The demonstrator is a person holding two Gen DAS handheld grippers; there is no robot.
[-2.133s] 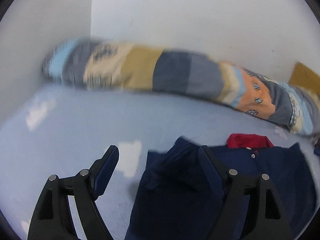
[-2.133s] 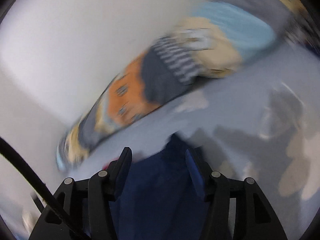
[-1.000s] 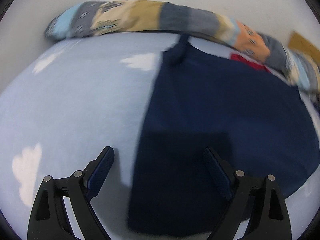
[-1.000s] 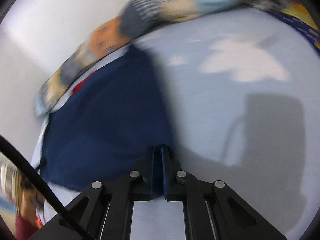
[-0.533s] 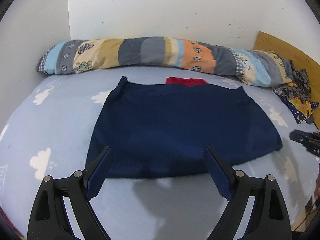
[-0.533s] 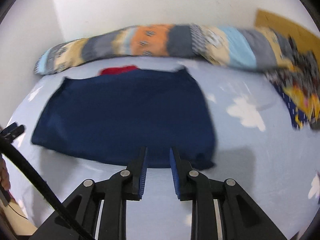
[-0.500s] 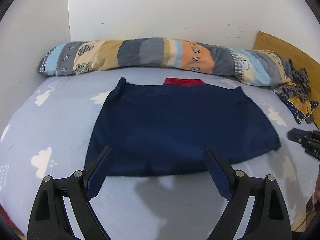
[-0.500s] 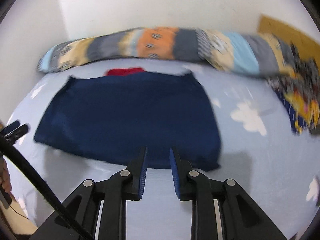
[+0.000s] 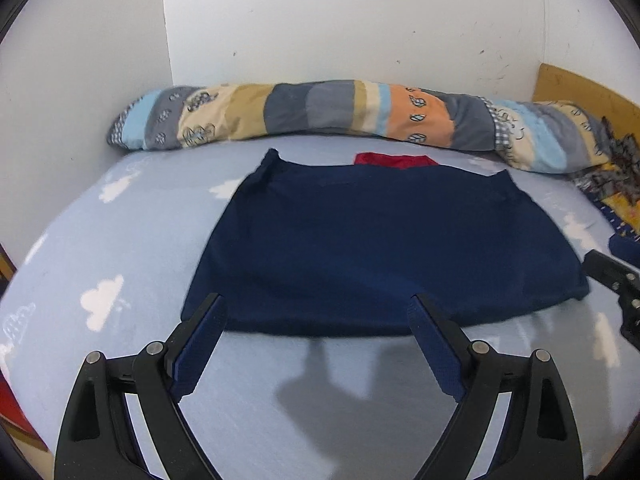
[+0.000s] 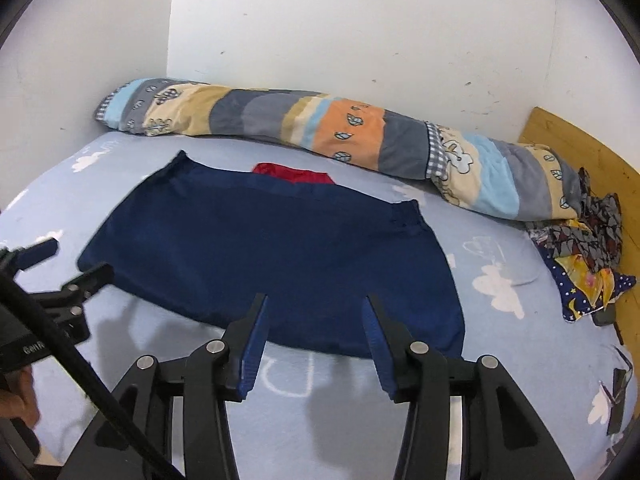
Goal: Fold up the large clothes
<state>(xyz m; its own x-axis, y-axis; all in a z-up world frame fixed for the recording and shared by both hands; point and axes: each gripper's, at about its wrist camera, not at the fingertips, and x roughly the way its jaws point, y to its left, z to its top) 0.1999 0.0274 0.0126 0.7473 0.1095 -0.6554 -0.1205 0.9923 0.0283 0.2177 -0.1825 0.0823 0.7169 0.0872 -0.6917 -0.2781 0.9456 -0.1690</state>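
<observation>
A navy blue shirt (image 9: 380, 240) with a red collar (image 9: 394, 159) lies folded flat on the light blue bed sheet (image 9: 100, 240). It also shows in the right wrist view (image 10: 272, 252). My left gripper (image 9: 316, 312) is open and empty, held above the sheet just in front of the shirt's near edge. My right gripper (image 10: 314, 312) is open and empty, near the shirt's near right part. The right gripper's tip shows at the right edge of the left wrist view (image 9: 616, 280). The left gripper shows at the left of the right wrist view (image 10: 64, 284).
A long patchwork bolster (image 9: 360, 120) lies along the white wall behind the shirt. A wooden headboard (image 10: 580, 152) stands at the right, with a heap of patterned cloth (image 10: 580, 252) before it. The sheet has white cloud prints.
Both grippers have pulled back from the shirt towards the near bed edge. The right gripper was shut on the shirt a second ago and is now wide open. The shirt lies flat.
</observation>
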